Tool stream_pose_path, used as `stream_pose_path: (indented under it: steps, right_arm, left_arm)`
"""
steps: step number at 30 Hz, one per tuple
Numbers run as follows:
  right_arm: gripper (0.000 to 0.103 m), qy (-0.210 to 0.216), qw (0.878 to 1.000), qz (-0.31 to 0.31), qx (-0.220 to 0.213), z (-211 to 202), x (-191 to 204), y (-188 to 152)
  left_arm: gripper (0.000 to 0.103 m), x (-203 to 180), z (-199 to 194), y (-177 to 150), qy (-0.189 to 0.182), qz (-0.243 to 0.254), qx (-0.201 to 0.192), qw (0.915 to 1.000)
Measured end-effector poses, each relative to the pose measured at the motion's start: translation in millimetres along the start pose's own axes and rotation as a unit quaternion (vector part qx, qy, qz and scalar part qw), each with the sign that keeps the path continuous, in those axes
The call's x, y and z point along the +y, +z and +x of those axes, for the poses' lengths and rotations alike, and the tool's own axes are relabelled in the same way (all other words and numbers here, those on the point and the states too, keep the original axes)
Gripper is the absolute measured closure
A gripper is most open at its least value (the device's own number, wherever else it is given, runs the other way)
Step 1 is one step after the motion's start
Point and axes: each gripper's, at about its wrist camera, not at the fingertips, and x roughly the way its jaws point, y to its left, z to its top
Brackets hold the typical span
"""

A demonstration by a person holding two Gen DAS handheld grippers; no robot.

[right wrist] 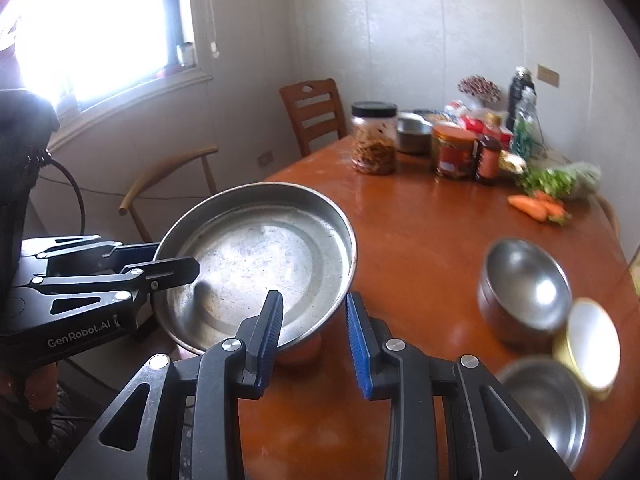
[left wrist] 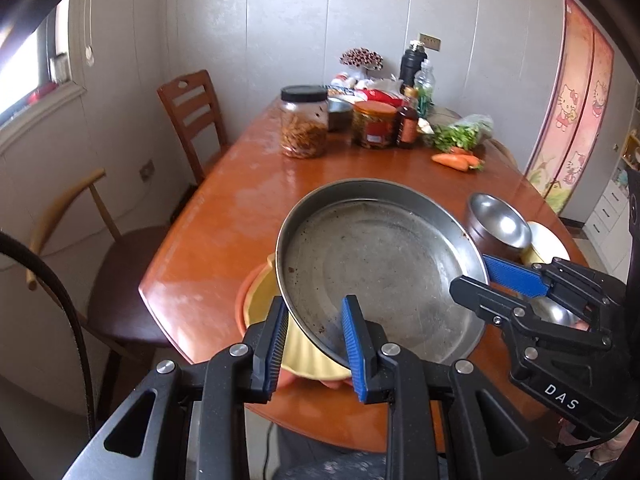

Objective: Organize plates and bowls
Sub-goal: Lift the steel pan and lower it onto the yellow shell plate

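Left hand-held gripper [left wrist: 314, 344]: blue pads clamped on the near-left rim of the large round stainless-steel plate [left wrist: 376, 264], one pad inside the wall, one outside. The plate is tilted, its left side raised, over the near-left corner of the glossy orange-brown wooden worktop [left wrist: 248, 184]. Beneath it, a pale yellow scalloped plate [left wrist: 260, 292] rests in an orange plastic dish [left wrist: 241, 300].

Right hand-held gripper [right wrist: 314, 330]: in its own view the plate's near-right rim runs between the pads, but whether both press on it I cannot tell. From the left wrist view, one blue finger lies over the plate's right edge.

To the right on the worktop: a small stainless-steel bowl [right wrist: 524, 288], a yellow bowl with a white inside [right wrist: 592, 344] just beside it, and a second steel bowl [right wrist: 548, 404] nearest. Jars and carrots [right wrist: 538, 206] stand at the far end, well apart.

Step in hand, by my reading: carrying the steel plate with both grippers to a stacking spot. To do it well:
- level the plate before setting down; the tilt loads the left pads unevenly
- keep both hands moving together so the rim does not twist free
- lower it centred, clear of the bowls
- open the pads only once it rests flat
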Motion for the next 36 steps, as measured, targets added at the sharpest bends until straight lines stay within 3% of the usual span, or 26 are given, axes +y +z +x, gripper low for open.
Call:
stream_pose_path:
  steps: [9, 19, 36]
  right_arm:
    - [0.069, 0.000, 1.000, -0.010, 0.008, 31, 7, 26]
    - [0.069, 0.000, 0.999, -0.003, 0.052, 65, 2, 11]
    - [0.068, -0.006, 0.997, -0.013, 0.076, 85, -2, 0]
  left_arm:
    - [0.076, 16, 21, 10, 0.009, -0.007, 0.012, 0.9999]
    - [0.076, 21, 52, -5, 0.002, -0.023, 0.046, 0.9987]
    - [0.076, 18, 65, -14, 0.014, -0.019, 0.056, 0.9982]
